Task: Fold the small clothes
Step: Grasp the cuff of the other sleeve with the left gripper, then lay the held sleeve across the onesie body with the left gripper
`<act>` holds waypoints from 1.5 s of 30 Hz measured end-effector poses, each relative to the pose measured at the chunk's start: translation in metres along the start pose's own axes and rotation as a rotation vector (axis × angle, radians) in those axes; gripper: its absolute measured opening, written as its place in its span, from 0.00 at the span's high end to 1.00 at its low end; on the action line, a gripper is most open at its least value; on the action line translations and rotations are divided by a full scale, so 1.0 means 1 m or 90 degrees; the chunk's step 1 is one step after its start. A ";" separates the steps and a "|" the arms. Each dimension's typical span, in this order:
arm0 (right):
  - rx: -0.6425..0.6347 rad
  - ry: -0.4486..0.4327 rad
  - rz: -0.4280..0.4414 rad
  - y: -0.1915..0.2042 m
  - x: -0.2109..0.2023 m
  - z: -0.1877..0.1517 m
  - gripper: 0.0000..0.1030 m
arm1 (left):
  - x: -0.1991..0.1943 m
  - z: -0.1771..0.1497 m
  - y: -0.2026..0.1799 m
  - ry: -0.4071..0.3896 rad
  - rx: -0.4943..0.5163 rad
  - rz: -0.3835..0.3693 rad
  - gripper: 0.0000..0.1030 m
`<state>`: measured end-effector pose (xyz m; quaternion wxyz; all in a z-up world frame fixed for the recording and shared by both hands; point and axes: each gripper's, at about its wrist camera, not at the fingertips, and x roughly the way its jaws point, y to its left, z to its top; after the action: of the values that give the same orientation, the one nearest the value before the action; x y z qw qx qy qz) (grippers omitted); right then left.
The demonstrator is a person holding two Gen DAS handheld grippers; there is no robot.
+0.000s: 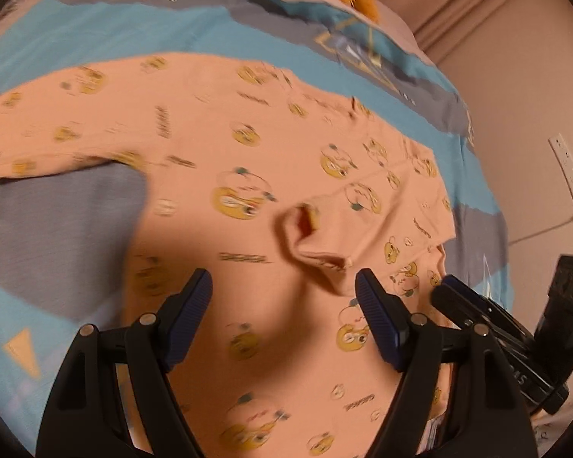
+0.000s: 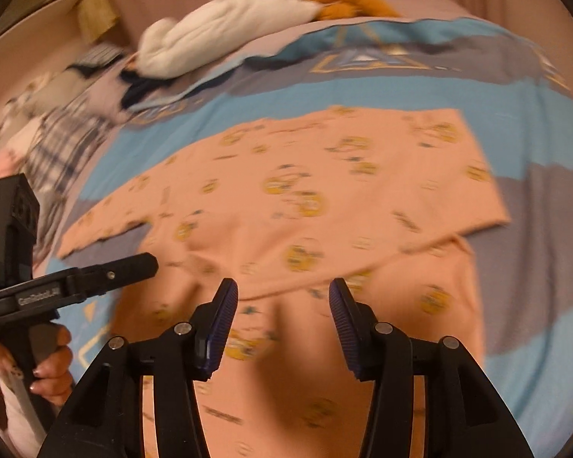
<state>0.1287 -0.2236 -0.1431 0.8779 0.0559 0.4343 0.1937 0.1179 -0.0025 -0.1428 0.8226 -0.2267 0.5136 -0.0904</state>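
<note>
Both tools are held over the near part of the bed. The left gripper (image 1: 282,297) has its jaws apart and empty above the body of the peach shirt (image 1: 217,145); the right gripper (image 2: 282,305) likewise has its jaws apart and holds nothing, hanging over the shirt's near portion. Contact with the cloth cannot be confirmed in either view; both views are motion-blurred. The shirt lies spread on the blue and grey bedspread (image 1: 95,26), roughly mid-bed. One sleeve (image 1: 38,145) runs out flat toward the left edge; the other sleeve appears already turned in across the body, its cuff (image 1: 317,244) lying open just ahead of the left jaws. Assessment: the step in hand looks to be gathering the remaining flat sleeve or hem for the next fold. To do it well, each tool should take a single layer at an edge or corner, not the thick cuff, lift both sides level, and lay the fold along a straight line so the turned-in sleeve is not dragged. Risk: pinching the bedspread with the cloth. Toward the far end of the bed lie a white plush toy (image 2: 229,23) and a heap of plaid clothing (image 2: 53,141), well apart from the work.
</note>
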 end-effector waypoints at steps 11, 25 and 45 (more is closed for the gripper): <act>0.118 -0.013 -0.059 -0.052 -0.010 -0.019 0.52 | 0.041 0.011 -0.004 0.003 -0.012 -0.030 0.77; 0.168 0.002 -0.068 -0.071 -0.004 -0.034 0.52 | -0.014 0.042 -0.042 -0.089 0.013 -0.091 0.94; 0.181 0.008 -0.064 -0.075 0.002 -0.036 0.52 | -0.078 0.082 -0.042 -0.191 0.035 -0.056 0.94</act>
<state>0.1233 -0.2940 -0.1863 0.8668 0.1567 0.4655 0.0859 0.1584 0.0135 -0.0304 0.8912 -0.2372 0.3720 -0.1055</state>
